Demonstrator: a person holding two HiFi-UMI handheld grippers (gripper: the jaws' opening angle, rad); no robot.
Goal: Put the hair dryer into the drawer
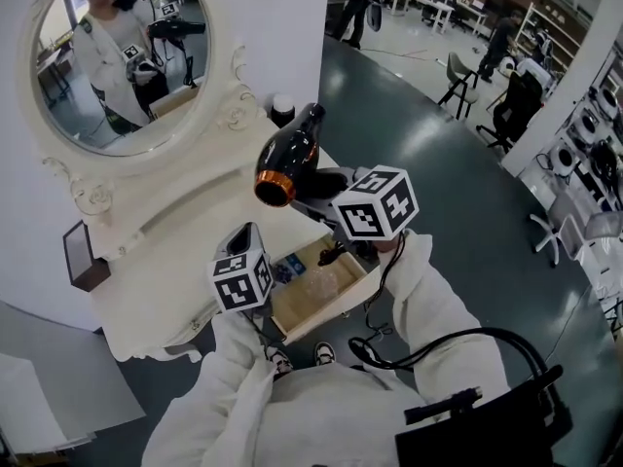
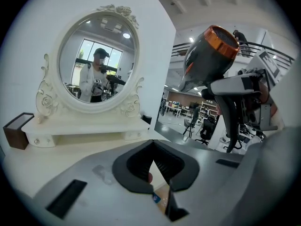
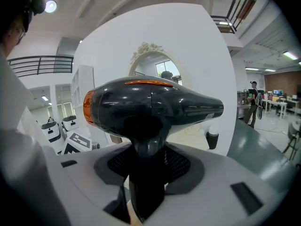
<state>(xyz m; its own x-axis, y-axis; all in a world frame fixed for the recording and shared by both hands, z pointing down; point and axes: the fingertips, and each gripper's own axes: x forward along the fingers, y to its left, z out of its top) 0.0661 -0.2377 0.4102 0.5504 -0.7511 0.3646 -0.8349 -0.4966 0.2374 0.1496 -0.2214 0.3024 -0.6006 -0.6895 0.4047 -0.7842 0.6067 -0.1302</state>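
Hair dryer point(image 1: 290, 154) is off the surface point(image 1: 185, 261) and held in the air in front of the mirror point(image 1: 122, 56), up and back from the drawer point(image 1: 297, 311). Your right gripper point(image 1: 326, 188) is clamped on its handle; the right gripper view shows both jaws pressed against the handle, body level, orange rear end to the left. Your left gripper point(image 1: 245, 233) hangs low at the surface's front edge, just left of the drawer. Its jaws are drawn together at the tips with nothing between them.

Done, as far as can be seen:
- the drawer stands pulled out, with its wooden floor showing
- the dryer is secured in the right gripper

Outstanding:
- bring the dryer down and forward over the opening
- lay it inside
- release the handle

Note that a small blue item point(image 1: 289, 266) already lies in the drawer's rear corner. The front portion looks the better landing spot.
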